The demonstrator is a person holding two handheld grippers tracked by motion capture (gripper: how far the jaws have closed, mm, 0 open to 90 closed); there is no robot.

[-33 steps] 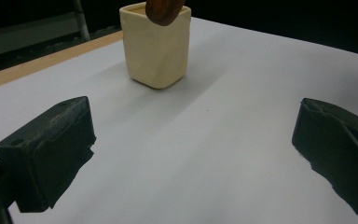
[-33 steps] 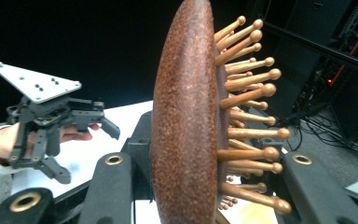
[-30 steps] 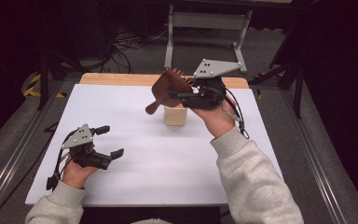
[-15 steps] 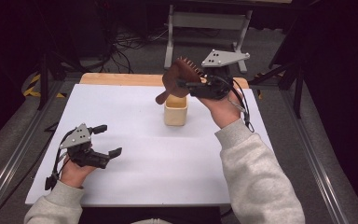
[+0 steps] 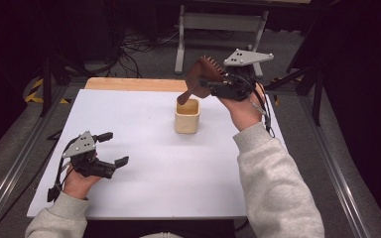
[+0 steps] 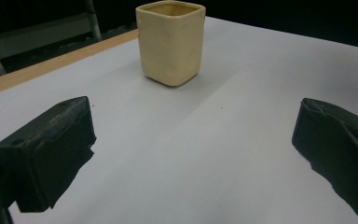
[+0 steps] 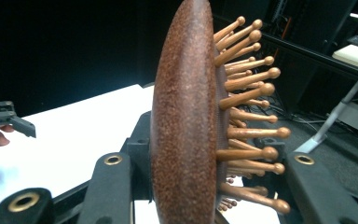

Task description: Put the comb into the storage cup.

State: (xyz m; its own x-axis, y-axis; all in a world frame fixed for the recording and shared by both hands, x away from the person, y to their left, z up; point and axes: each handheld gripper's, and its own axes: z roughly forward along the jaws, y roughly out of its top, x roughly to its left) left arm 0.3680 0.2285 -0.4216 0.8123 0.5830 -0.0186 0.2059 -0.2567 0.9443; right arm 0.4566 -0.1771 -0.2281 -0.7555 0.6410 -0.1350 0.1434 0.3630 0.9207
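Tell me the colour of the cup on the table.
Pale cream-yellow cup, plain with no pattern; the left gripper view shows it best.

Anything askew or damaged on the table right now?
Nothing stands out. The cream cup stands upright and intact on the white table. The right tongs hold the brown hairbrush tilted, handle tip over the cup's mouth. The left tongs sit open, apart from the cup.

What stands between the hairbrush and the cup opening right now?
Nothing visible. The right gripper holds the hairbrush with its handle tip at the open mouth of the cup. The left gripper rests well off to the side.
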